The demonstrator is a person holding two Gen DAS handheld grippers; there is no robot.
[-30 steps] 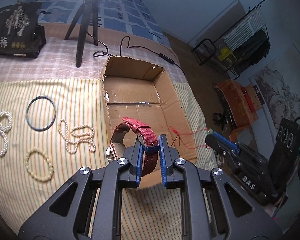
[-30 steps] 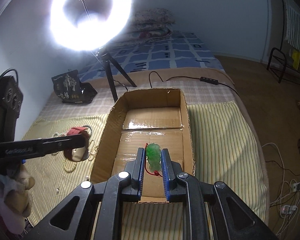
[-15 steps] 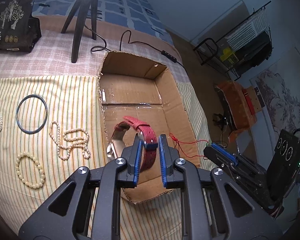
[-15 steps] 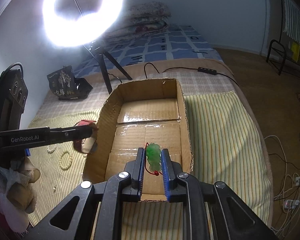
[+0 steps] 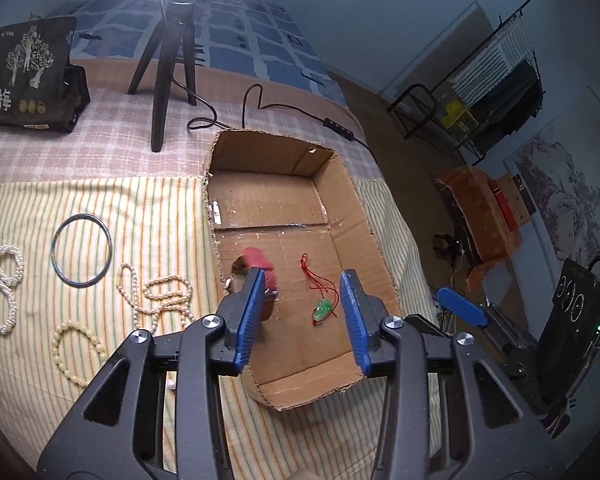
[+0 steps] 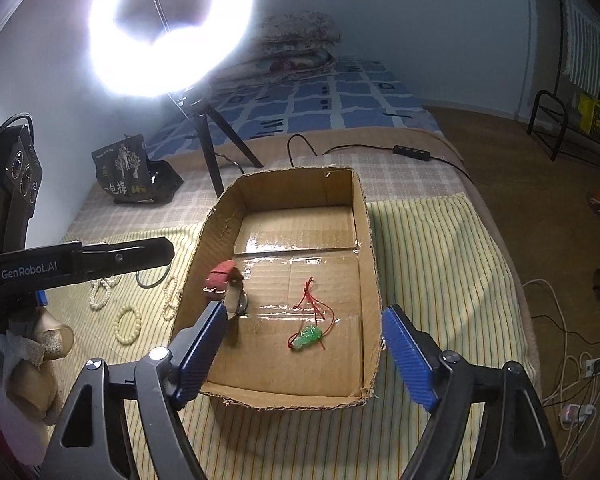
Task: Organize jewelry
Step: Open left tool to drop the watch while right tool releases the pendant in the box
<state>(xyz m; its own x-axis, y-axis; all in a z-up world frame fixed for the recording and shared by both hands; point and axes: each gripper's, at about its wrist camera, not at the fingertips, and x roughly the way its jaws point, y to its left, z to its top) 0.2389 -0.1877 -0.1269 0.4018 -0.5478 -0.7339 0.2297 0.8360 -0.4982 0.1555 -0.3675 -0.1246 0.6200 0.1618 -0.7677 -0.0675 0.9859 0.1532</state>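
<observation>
Both drops had landed: a second earlier the left tool [image 5: 302, 316] was pinching the red-strapped watch [image 5: 260, 276] and the right tool [image 6: 302, 350] was clamped on the green pendant [image 6: 307, 335], and now both pieces lay on the floor of the cardboard box [image 6: 366, 240]. The left tool's jaws were opening, about part way, with nothing pressed between the pads. The right tool's jaws were opening too, already spread wide, and they gripped nothing.

Inside the box, the watch sat against the left wall, strap curled up in a loop. The pendant lay near the middle of the floor, toward the near end, its red cord [image 6: 312, 304] trailing toward the far wall.

Left of the box, on the striped cover of the bed, four pieces were waiting: a dark bangle [image 5: 81, 251], a knotted pearl strand [image 5: 160, 300] closest to the box wall, a cream bead bracelet [image 5: 76, 350] nearer the camera, and a second pearl strand [image 5: 2, 284] farthest out.

By the look of them, all were light. The pearl strands seemed limp and likely to slither and dangle, so a pinch where the loops bunch together looked best. The bangle appeared rigid and thin, lying flat; taking it across the rim seemed the way, though it could skid.
</observation>
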